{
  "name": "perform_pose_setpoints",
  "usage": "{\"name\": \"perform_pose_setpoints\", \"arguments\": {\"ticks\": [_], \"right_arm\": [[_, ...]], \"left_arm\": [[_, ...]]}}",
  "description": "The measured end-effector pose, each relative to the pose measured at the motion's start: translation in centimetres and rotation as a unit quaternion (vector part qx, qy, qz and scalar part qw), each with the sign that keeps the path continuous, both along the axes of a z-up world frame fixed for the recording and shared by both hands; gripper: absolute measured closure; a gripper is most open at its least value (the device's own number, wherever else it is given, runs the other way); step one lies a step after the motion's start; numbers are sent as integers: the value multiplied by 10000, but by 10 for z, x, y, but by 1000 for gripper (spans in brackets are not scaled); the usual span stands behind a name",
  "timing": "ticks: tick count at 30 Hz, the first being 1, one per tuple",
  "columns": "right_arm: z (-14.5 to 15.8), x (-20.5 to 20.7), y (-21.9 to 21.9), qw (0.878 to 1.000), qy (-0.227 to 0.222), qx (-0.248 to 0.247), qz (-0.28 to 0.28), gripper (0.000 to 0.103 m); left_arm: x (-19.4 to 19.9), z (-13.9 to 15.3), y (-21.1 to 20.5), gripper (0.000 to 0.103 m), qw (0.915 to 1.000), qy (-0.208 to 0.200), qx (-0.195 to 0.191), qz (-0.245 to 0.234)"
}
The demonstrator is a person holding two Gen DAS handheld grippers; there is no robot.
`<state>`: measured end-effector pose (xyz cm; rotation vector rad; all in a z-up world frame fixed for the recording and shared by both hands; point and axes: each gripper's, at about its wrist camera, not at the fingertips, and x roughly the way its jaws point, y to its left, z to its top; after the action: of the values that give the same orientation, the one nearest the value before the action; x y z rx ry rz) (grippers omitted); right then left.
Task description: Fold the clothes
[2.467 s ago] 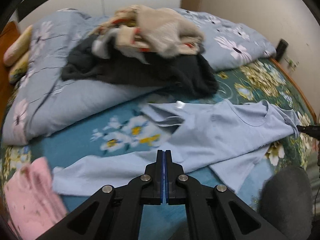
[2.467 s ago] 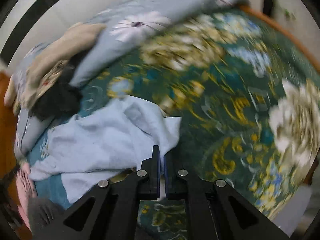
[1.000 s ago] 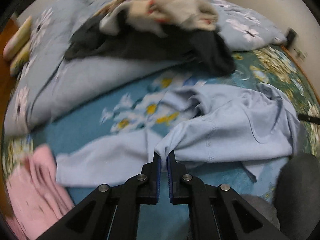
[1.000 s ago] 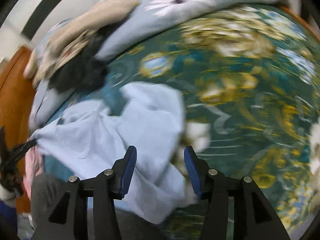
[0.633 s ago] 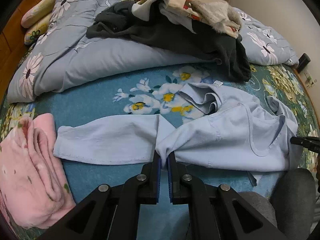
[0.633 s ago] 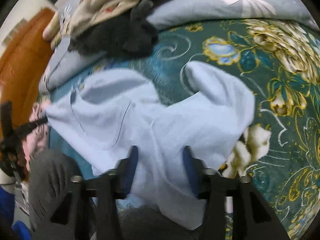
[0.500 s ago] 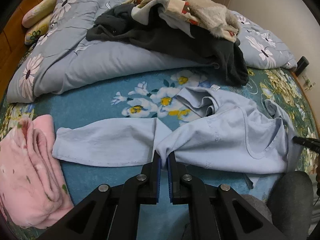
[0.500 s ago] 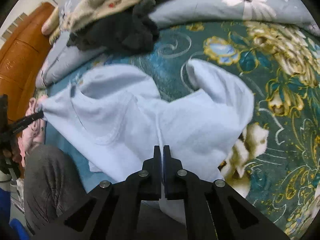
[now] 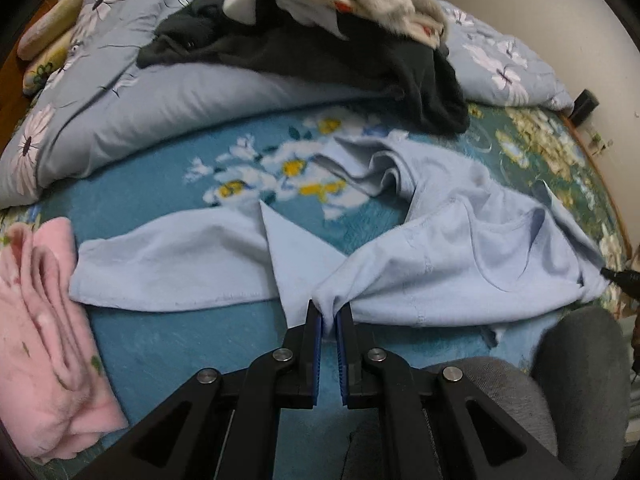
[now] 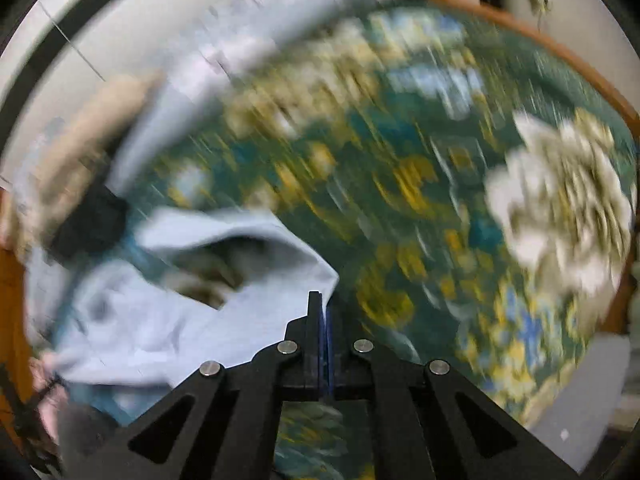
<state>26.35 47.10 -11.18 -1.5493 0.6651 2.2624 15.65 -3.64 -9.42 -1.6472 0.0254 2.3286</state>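
Observation:
A light blue long-sleeved shirt (image 9: 460,264) lies crumpled on the flowered bedspread (image 9: 152,196), one sleeve (image 9: 168,260) stretched out flat to the left. My left gripper (image 9: 329,314) is shut on a bunch of the shirt near its near edge. My right gripper (image 10: 323,300) is shut on an edge of the same shirt (image 10: 168,320) at its far end; this view is heavily blurred. The right gripper's tip shows at the right edge of the left wrist view (image 9: 622,278).
A folded pink garment (image 9: 44,336) lies at the near left. A pile of dark and beige clothes (image 9: 320,36) sits on a grey-blue duvet (image 9: 120,96) at the back. A grey-trousered knee (image 9: 576,360) is at the near right. The bed's wooden edge (image 10: 560,56) curves right.
My right gripper opened, moved over the shirt and shut on its edge, and is now swinging fast. The left gripper kept its hold; the shirt bunched up more.

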Motion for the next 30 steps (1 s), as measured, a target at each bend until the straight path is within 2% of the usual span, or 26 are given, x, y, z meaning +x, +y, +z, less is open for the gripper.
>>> {"name": "perform_pose_setpoints", "arguments": {"ticks": [3, 6, 9, 10, 13, 14, 15, 16, 17, 18, 23, 28, 30], "right_arm": [[-19, 8, 1, 9995, -287, -143, -81, 102], [-4, 14, 2, 9997, -162, -145, -59, 100], [30, 6, -15, 9979, 66, 448, 455, 81], [37, 0, -25, 9958, 170, 496, 753, 75], [39, -28, -61, 9820, 437, 212, 1826, 67], [33, -40, -73, 9763, 414, 116, 2119, 64], [25, -51, -84, 9706, 354, 42, 2381, 64], [18, -59, -92, 9663, 281, 15, 2557, 64], [11, -66, -99, 9627, 203, 8, 2698, 64], [2, -73, -105, 9591, 91, -24, 2829, 64], [-29, -91, -116, 9493, -199, -113, 3135, 64], [-36, -101, -116, 9452, -256, -159, 3252, 63], [-39, -104, -116, 9439, -325, -212, 3278, 63]], "left_arm": [[1, -5, 0, 93, 9999, -93, -44, -25], [1, -8, -3, 93, 9999, -167, 12, -33], [0, -10, -1, 93, 9998, -197, 51, -78], [-1, -12, 0, 93, 9996, -243, 55, -96], [-3, -17, 2, 91, 9990, -420, 104, -142], [-3, -16, 0, 85, 9986, -464, 161, -170], [-3, -15, -1, 71, 9983, -505, 219, -200], [-3, -14, -2, 63, 9979, -546, 277, -229], [-3, -11, -4, 47, 9977, -517, 363, -246], [-3, -7, -7, 42, 9975, -484, 451, -262], [-28, -8, 0, 42, 9956, -534, 707, -313], [-47, -32, 36, 43, 9877, -970, 610, -1060], [-46, -35, 44, 51, 9850, -1006, 528, -1299]]}}
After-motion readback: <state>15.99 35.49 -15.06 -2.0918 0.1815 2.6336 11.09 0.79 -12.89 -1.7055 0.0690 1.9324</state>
